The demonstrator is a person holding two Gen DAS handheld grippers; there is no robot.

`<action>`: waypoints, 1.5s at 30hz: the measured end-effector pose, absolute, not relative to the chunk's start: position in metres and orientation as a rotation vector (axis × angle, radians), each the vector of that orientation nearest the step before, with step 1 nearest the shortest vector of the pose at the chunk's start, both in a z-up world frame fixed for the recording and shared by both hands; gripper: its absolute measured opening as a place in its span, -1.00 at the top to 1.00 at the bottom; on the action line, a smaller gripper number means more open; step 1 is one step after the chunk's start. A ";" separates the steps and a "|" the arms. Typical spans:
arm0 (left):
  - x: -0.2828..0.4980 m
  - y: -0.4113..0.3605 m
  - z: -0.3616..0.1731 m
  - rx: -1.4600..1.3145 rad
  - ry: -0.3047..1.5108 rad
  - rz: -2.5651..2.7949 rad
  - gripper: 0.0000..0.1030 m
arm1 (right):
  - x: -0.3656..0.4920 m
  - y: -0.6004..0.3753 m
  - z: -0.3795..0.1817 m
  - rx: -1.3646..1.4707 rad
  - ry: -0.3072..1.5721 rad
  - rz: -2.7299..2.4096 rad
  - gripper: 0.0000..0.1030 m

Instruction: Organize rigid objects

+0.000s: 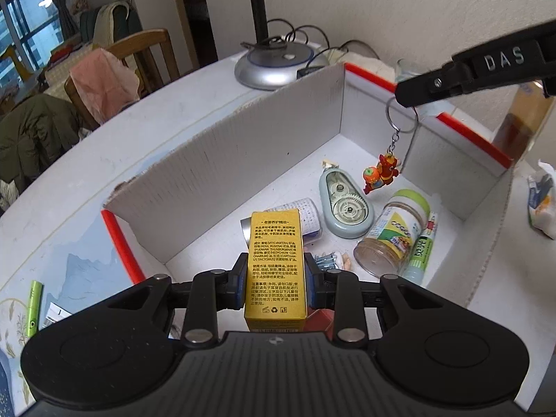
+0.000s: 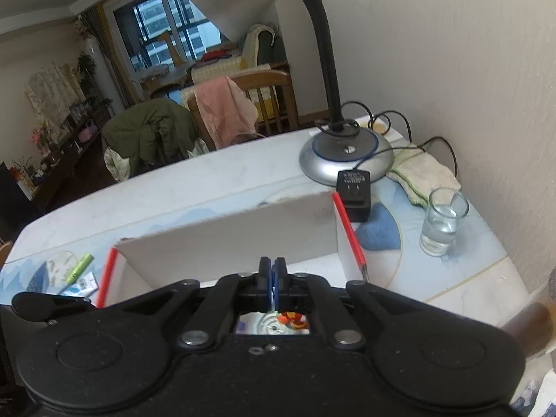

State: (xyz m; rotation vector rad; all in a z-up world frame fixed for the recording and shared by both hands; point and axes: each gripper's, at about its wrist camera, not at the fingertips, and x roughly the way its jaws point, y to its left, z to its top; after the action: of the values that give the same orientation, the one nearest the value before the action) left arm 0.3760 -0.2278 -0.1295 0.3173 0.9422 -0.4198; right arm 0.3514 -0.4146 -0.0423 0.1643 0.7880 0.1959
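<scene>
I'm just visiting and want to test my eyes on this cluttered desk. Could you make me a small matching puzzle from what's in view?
Things:
1. yellow box
2. keychain toy
3. clear jar
4. drinking glass

States:
A. lying on its side in the cardboard box
B. standing outside it, near the wall
C. clamped in the left hand-held gripper
D. dangling from the right hand-held gripper

Pairs: 1-C, 2-D, 3-A, 4-B

White wall (image 2: 451,52); window (image 2: 166,24) — wooden chair (image 2: 264,97) beyond
</scene>
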 end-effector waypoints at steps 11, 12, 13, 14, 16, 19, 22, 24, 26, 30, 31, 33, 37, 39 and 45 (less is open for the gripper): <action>0.385 -0.237 -0.145 0.315 1.012 -0.418 0.42 | 0.353 -0.419 -0.083 0.169 0.919 0.238 0.98; 0.386 -0.238 -0.146 0.314 1.022 -0.418 0.42 | 0.352 -0.418 -0.086 0.167 0.926 0.241 0.98; 0.386 -0.238 -0.148 0.311 1.030 -0.418 0.42 | 0.351 -0.418 -0.089 0.168 0.936 0.249 0.98; 0.386 -0.238 -0.149 0.311 1.040 -0.419 0.42 | 0.350 -0.418 -0.091 0.168 0.947 0.255 0.98; 0.387 -0.238 -0.151 0.315 1.047 -0.419 0.42 | 0.348 -0.417 -0.096 0.162 0.963 0.256 0.97; 0.388 -0.241 -0.153 0.313 1.074 -0.426 0.42 | 0.347 -0.414 -0.101 0.143 0.993 0.254 0.97; 0.388 -0.243 -0.156 0.317 1.092 -0.433 0.41 | 0.347 -0.414 -0.107 0.139 1.027 0.250 0.96; 0.387 -0.243 -0.157 0.319 1.097 -0.428 0.41 | 0.346 -0.415 -0.109 0.140 1.039 0.249 0.96; 0.387 -0.242 -0.158 0.318 1.102 -0.426 0.41 | 0.344 -0.416 -0.109 0.139 1.042 0.250 0.95; 0.384 -0.240 -0.154 0.309 1.099 -0.410 0.39 | 0.341 -0.416 -0.106 0.140 1.035 0.256 0.95; 0.384 -0.240 -0.154 0.307 1.098 -0.409 0.38 | 0.341 -0.416 -0.105 0.141 1.035 0.257 0.94; 0.382 -0.239 -0.152 0.297 1.093 -0.411 0.34 | 0.339 -0.416 -0.103 0.140 1.030 0.264 0.94; 0.376 -0.237 -0.142 0.276 1.064 -0.419 0.05 | 0.335 -0.414 -0.098 0.138 1.019 0.272 0.90; 0.372 -0.236 -0.136 0.274 1.043 -0.419 -0.08 | 0.333 -0.413 -0.096 0.130 1.011 0.274 0.88; 0.359 -0.229 -0.118 0.235 0.995 -0.428 -0.09 | 0.325 -0.406 -0.086 0.113 0.981 0.289 0.73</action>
State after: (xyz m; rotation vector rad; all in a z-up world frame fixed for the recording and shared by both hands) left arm 0.3593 -0.2286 -0.1183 0.2348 0.9953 -0.4281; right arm 0.3249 -0.4064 -0.0858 0.1131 0.9811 0.2895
